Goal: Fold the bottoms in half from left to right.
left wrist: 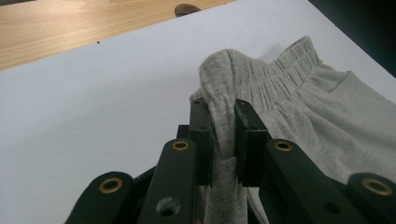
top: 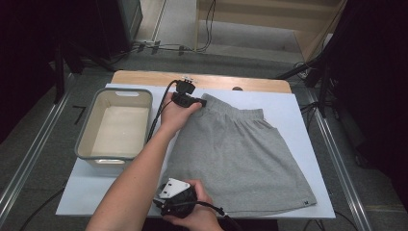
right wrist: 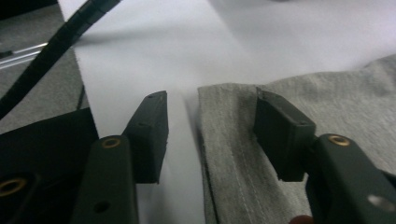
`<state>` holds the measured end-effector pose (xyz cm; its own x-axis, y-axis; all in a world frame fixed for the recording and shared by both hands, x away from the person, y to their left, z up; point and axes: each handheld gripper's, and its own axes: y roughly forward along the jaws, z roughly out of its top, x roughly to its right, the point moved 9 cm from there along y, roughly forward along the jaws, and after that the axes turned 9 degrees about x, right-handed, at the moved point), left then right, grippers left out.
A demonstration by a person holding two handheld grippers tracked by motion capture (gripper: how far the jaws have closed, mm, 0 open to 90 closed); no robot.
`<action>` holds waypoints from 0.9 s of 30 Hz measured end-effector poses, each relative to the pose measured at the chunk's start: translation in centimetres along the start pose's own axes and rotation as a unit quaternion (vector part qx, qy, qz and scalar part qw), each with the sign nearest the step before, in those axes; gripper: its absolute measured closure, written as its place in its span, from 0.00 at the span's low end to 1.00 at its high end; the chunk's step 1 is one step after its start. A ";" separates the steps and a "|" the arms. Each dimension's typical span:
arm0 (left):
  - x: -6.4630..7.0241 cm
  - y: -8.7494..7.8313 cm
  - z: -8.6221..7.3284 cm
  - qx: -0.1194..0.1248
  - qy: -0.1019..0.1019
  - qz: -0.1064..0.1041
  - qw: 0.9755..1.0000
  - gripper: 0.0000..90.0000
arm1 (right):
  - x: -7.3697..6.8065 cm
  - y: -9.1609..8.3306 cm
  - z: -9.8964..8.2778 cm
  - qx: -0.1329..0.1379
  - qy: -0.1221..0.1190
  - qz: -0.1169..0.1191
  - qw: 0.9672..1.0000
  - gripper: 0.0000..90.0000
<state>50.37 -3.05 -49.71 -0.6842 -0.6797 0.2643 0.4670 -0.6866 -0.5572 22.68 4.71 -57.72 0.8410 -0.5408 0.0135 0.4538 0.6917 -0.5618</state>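
Observation:
A grey skirt with an elastic waistband lies flat on a white sheet. My left gripper is at its far left corner. In the left gripper view that gripper is shut on a bunched fold of the waistband, lifted slightly off the sheet. My right gripper is at the skirt's near left corner, by the table's front edge. In the right gripper view its jaws stand open astride the stitched hem edge, one on the sheet and one over the cloth, with neither pad pressing.
A grey-rimmed basin, empty, stands on the left of the sheet beside my left forearm. A wooden tabletop strip shows behind the sheet. Cables and stands lie on the floor beyond. A small label marks the skirt's near right corner.

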 end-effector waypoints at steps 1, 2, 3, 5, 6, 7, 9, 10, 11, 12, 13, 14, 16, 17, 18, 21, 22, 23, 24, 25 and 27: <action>-0.1 0.0 0.0 0.001 -0.001 0.001 1.000 0.89 | 0.1 0.0 0.0 0.000 0.004 -0.005 1.000 0.57; -0.1 0.0 0.0 0.001 -0.002 0.000 1.000 0.89 | 0.3 0.0 0.0 -0.003 -0.002 -0.006 1.000 0.60; -0.1 -0.1 0.0 0.001 -0.003 0.000 1.000 0.89 | 0.3 0.0 0.0 0.002 0.004 -0.011 1.000 0.63; -0.1 -0.1 -0.1 0.002 -0.005 0.001 1.000 0.89 | 0.3 0.0 0.0 0.002 -0.004 -0.009 1.000 0.75; -0.2 0.0 -0.1 0.002 -0.006 0.002 1.000 0.89 | 0.1 0.1 0.1 0.004 0.000 -0.009 1.000 0.79; -0.2 0.0 -0.1 0.001 -0.006 0.002 1.000 0.89 | 0.0 0.1 0.0 0.003 0.000 -0.009 1.000 0.82; -0.2 0.0 -0.2 0.002 -0.007 0.003 1.000 0.89 | 0.3 -0.1 0.1 0.004 -0.002 -0.012 1.000 0.95; -0.2 0.0 -0.2 0.001 -0.008 0.003 1.000 0.89 | 0.4 -0.1 0.1 0.004 0.012 -0.004 1.000 0.96; -0.2 0.0 -0.2 -0.001 -0.008 0.004 1.000 0.89 | 0.5 -0.2 0.1 0.002 0.034 0.011 0.999 0.96; -0.3 0.0 -0.2 -0.003 -0.008 0.008 1.000 0.89 | 0.3 -0.4 0.2 -0.004 0.056 0.031 0.998 0.97; -0.4 -0.1 -0.2 -0.001 -0.012 0.009 1.000 0.89 | 0.3 -0.7 0.4 0.004 0.056 0.043 0.998 0.97; -0.6 -0.2 -0.1 -0.002 -0.013 0.011 1.000 0.89 | 0.1 -1.1 0.8 0.011 0.049 0.046 0.998 0.97; -1.0 -0.5 0.1 -0.003 -0.014 0.020 1.000 0.89 | 0.0 -2.1 1.6 0.030 0.036 0.047 0.998 0.97; -1.3 -0.7 0.3 -0.004 -0.011 0.029 1.000 0.89 | -0.1 -2.8 2.2 0.042 0.034 0.047 0.997 0.97; -1.7 -1.0 0.5 -0.006 -0.009 0.041 0.999 0.89 | -0.1 -3.3 2.8 0.054 0.033 0.046 0.997 0.97; -2.9 -2.2 1.3 -0.010 0.004 0.080 0.997 0.89 | -0.5 -4.8 4.7 0.090 0.027 0.053 0.994 0.97; -3.4 -2.8 1.8 -0.009 0.008 0.095 0.995 0.89 | -0.7 -5.4 5.4 0.104 0.025 0.057 0.993 0.97; -3.8 -3.3 2.0 -0.006 0.006 0.105 0.994 0.89 | -1.0 -6.1 6.2 0.120 0.017 0.057 0.991 0.97; -4.0 -3.6 2.1 -0.007 0.002 0.110 0.994 0.89 | -1.2 -6.6 6.7 0.129 0.013 0.054 0.990 0.97; -4.2 -3.8 2.0 -0.012 -0.003 0.112 0.994 0.89 | -1.3 -6.9 7.0 0.136 0.008 0.053 0.989 0.97; -4.2 -3.9 1.6 -0.013 -0.007 0.107 0.994 0.89 | -1.2 -7.9 7.1 0.144 0.002 0.050 0.988 0.97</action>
<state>52.30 2.03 -47.33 -0.5634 -0.8128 0.1480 0.5865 -0.5197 -0.6213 20.19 3.29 -47.38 0.8848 -0.4648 -0.0331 0.4346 0.8487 -0.3012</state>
